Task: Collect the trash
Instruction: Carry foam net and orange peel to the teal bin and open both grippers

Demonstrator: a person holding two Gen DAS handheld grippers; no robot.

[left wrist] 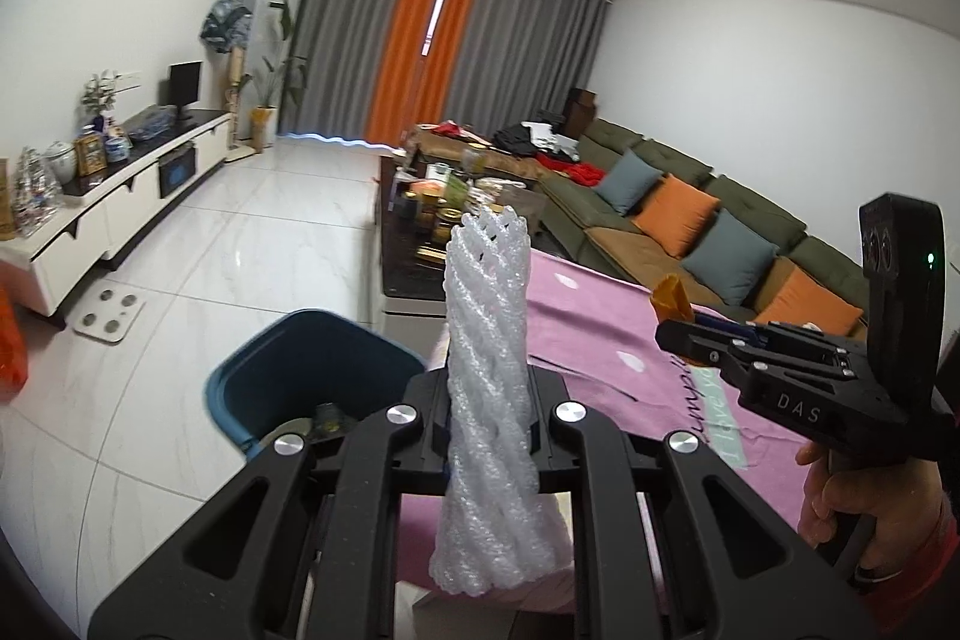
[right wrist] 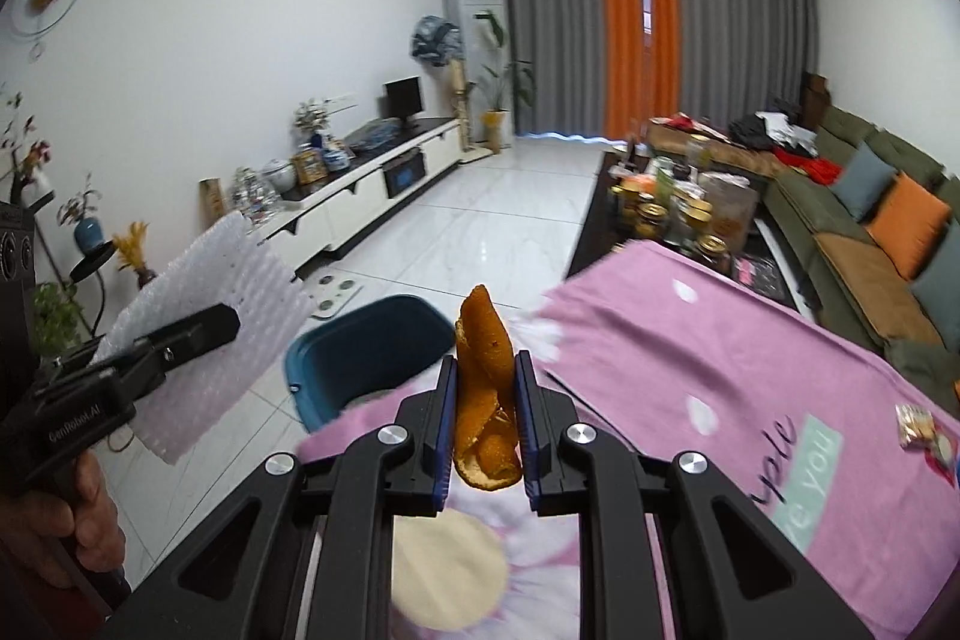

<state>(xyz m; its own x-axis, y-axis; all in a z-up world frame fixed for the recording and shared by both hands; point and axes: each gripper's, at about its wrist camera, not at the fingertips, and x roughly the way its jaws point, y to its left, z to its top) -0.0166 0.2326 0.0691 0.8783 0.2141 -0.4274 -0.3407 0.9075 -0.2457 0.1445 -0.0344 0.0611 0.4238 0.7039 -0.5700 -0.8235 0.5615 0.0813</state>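
left gripper (left wrist: pixel 487 430): clamped on foam net (left wrist: pixel 489 400), raised for carrying to bin (left wrist: pixel 312 370);
right gripper (right wrist: pixel 486 424): pinching orange peel (right wrist: pixel 483 388), likewise bound for bin

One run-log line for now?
left gripper: shut on white foam net sleeve | right gripper: shut on orange peel | blue bin: ahead

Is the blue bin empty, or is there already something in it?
Not empty. In the left wrist view the blue bin shows some dark items at its bottom; what they are cannot be told.
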